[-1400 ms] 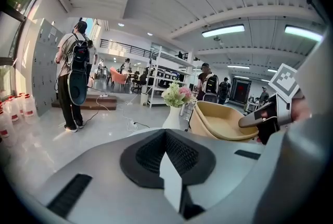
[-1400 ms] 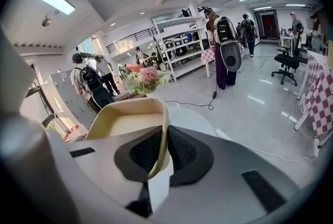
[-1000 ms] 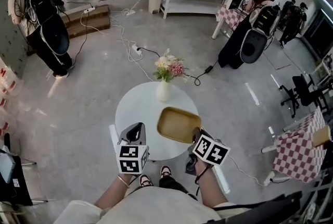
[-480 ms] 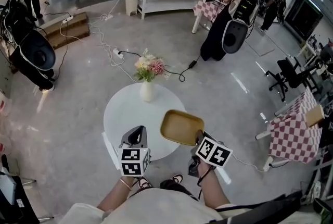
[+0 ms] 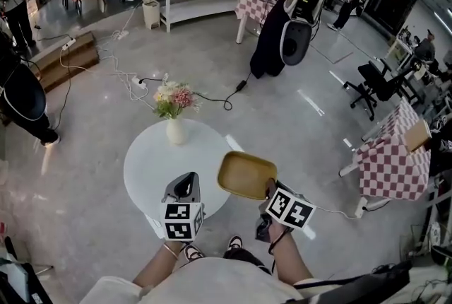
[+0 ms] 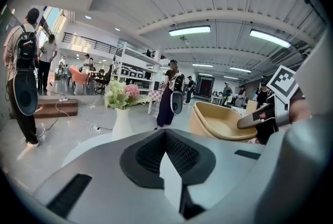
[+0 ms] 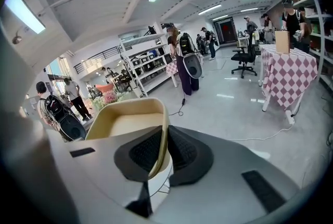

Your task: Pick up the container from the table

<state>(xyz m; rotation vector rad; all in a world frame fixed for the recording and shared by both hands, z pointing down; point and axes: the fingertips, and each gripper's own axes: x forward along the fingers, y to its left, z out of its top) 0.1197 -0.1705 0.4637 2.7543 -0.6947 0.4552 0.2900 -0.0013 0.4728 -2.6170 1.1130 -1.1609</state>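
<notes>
My right gripper (image 5: pixel 269 187) is shut on the near rim of the tan shallow container (image 5: pixel 245 174). The container hangs at the right edge of the round white table (image 5: pixel 145 167), mostly past it. In the right gripper view the container's rim (image 7: pixel 159 129) stands pinched between the dark pads of my right gripper (image 7: pixel 163 154). My left gripper (image 5: pixel 185 183) hovers over the table's near edge, shut and empty. Its closed tips (image 6: pixel 165 140) point toward the white vase (image 6: pixel 120 123), with the container (image 6: pixel 222 122) to their right.
A white vase of flowers (image 5: pixel 174 130) stands at the table's far side. Cables and a power strip (image 5: pixel 138 81) lie on the floor beyond. A checkered table (image 5: pixel 390 162) and an office chair (image 5: pixel 373 87) stand at the right. People with backpacks (image 5: pixel 295 32) are farther back.
The container in my right gripper has moved right, from over the tabletop to past its right edge. My left gripper has shifted right along the table's near edge. The view has swung right.
</notes>
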